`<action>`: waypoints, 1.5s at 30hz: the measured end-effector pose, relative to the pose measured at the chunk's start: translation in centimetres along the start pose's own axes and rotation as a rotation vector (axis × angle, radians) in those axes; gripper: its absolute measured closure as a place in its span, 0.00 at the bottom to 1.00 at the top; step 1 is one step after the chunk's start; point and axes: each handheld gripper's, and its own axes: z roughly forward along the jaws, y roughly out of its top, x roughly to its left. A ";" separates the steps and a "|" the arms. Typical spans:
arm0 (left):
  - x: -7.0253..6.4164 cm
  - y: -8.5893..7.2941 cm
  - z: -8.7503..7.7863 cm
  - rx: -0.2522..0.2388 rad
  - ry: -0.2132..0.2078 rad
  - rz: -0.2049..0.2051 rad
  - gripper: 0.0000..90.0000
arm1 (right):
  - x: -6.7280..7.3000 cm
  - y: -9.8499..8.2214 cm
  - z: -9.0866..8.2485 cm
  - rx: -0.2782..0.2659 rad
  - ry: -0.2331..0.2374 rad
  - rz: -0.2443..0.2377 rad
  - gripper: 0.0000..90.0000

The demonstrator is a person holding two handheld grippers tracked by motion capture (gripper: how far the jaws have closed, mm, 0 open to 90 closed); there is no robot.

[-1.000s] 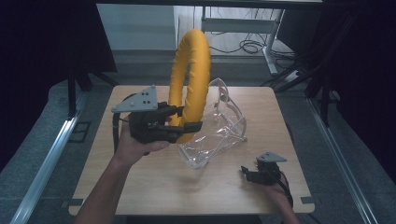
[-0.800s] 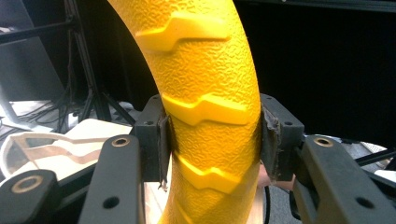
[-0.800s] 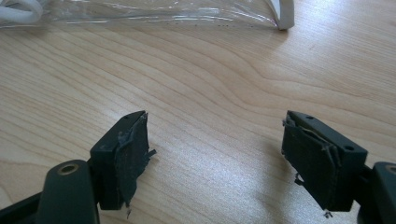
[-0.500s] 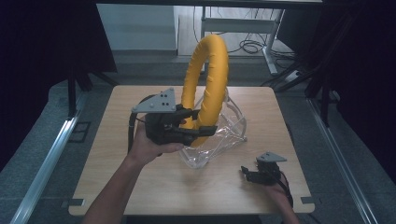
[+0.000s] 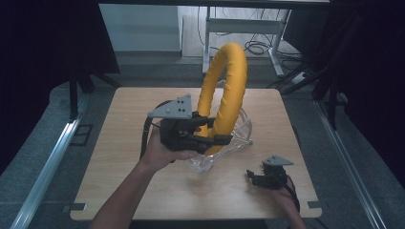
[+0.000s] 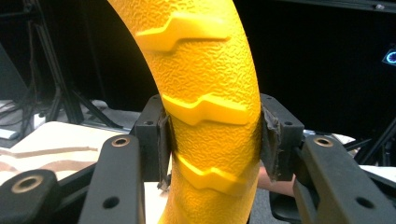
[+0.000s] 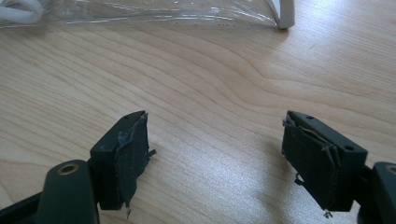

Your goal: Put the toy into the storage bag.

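A big yellow ring [image 5: 224, 90] with a rough, ridged surface stands upright above the middle of the table. My left gripper [image 5: 216, 135] is shut on its lower part; in the left gripper view both pads [image 6: 164, 144] press the sides of the yellow ring [image 6: 205, 102]. Under the ring lies a clear plastic bag [image 5: 229, 143], with its edge also in the right gripper view as the clear bag [image 7: 154, 11]. My right gripper [image 5: 258, 177] rests low near the table's front right, open, with only bare wood between its fingers [image 7: 130, 154].
The wooden table [image 5: 119, 157] has free surface at the left and along the front. Dark stands and a metal frame leg [image 5: 207, 38] with cables on the floor lie beyond the far edge. A metal rail [image 5: 43, 176] runs along the left of the table.
My left gripper has carried the yellow ring to the right across the table and turned it more face-on to the high view. The right gripper has stayed in place.
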 end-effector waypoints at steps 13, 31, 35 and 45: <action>1.2 -2.0 1.2 0.023 -0.044 -0.056 0.57 | 0.0 0.0 0.0 0.000 -0.001 -0.002 0.26; 3.4 -4.7 2.2 0.041 -0.072 -0.121 0.57 | 0.0 0.0 0.0 -0.001 -0.003 -0.005 0.26; 4.0 -5.4 2.5 0.049 -0.083 -0.142 0.57 | 0.0 0.0 0.0 -0.001 -0.004 -0.004 0.26; 5.0 -6.5 3.2 0.072 -0.076 -0.167 0.57 | 0.0 0.0 0.0 -0.001 -0.004 -0.004 0.26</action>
